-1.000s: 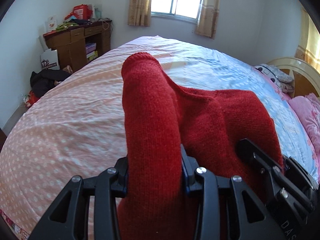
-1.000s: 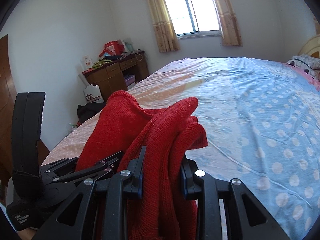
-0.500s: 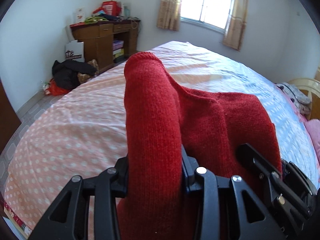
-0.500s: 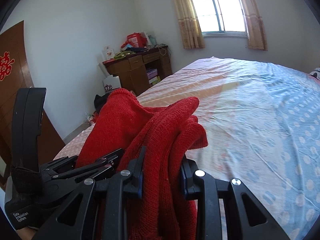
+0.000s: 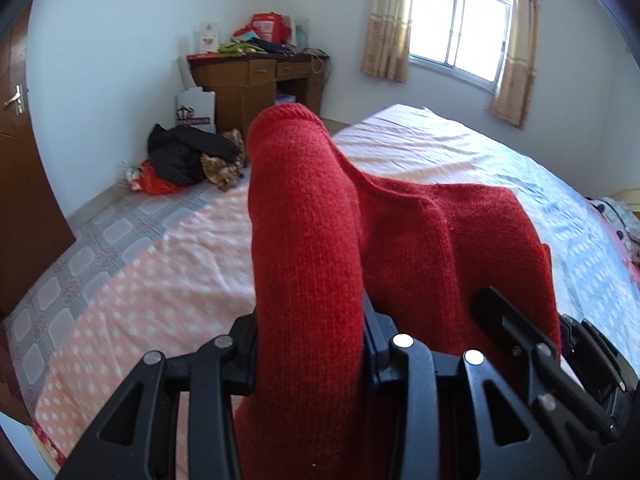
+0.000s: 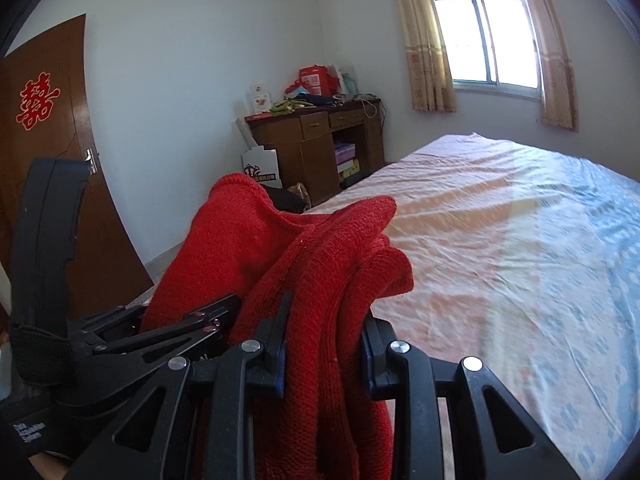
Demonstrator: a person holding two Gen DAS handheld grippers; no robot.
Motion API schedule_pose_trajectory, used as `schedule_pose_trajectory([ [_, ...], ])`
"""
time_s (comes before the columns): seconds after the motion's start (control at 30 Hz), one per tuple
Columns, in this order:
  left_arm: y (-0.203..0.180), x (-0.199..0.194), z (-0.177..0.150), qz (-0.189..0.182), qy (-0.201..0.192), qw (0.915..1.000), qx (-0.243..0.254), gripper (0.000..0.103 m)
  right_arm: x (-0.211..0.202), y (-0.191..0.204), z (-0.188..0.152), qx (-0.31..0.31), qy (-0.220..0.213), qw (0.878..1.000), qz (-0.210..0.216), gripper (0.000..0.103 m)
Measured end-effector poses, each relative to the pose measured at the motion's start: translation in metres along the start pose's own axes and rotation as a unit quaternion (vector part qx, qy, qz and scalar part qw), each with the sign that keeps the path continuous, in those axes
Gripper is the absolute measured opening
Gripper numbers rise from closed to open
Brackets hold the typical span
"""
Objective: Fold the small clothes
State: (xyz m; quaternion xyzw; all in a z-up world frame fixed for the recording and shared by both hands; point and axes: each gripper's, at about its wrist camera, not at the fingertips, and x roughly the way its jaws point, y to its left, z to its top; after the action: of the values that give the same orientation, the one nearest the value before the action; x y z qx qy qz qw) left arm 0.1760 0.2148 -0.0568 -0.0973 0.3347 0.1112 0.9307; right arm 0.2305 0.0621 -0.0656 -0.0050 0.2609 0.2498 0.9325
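Observation:
A red knitted garment (image 5: 312, 240) is held up above the bed between both grippers. My left gripper (image 5: 310, 344) is shut on a thick fold of it that rises in front of the camera. My right gripper (image 6: 322, 340) is shut on bunched layers of the same garment (image 6: 332, 264). The right gripper's body (image 5: 536, 356) shows at the lower right of the left wrist view, close beside the left one. The left gripper's body (image 6: 120, 344) shows at the lower left of the right wrist view. The garment's lower part hangs out of sight.
The bed (image 6: 520, 240) has a pink and blue dotted sheet. A wooden desk (image 5: 256, 80) with clutter stands by the far wall. Dark clothes and bags (image 5: 188, 156) lie on the tiled floor. A brown door (image 6: 48, 168) is at the left, a window (image 6: 488, 40) behind.
Both grippers have swung to the left with the garment still held. The views now show more of the floor, desk and door and less of the bed's head end.

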Motion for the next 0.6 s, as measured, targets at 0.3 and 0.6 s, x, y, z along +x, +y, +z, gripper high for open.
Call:
schedule_pose_trajectory([
  [0.3,0.013,0.058,0.004,0.041,0.017,0.999,0.008,0.04,0.084,0.006,0.005,-0.03,0.028,0.999,-0.022,0.028],
  [0.6,0.02,0.08,-0.005,0.057,0.038,0.9977,0.005,0.051,0.14,-0.022,-0.013,-0.002,0.101,0.995,-0.025,0.029],
])
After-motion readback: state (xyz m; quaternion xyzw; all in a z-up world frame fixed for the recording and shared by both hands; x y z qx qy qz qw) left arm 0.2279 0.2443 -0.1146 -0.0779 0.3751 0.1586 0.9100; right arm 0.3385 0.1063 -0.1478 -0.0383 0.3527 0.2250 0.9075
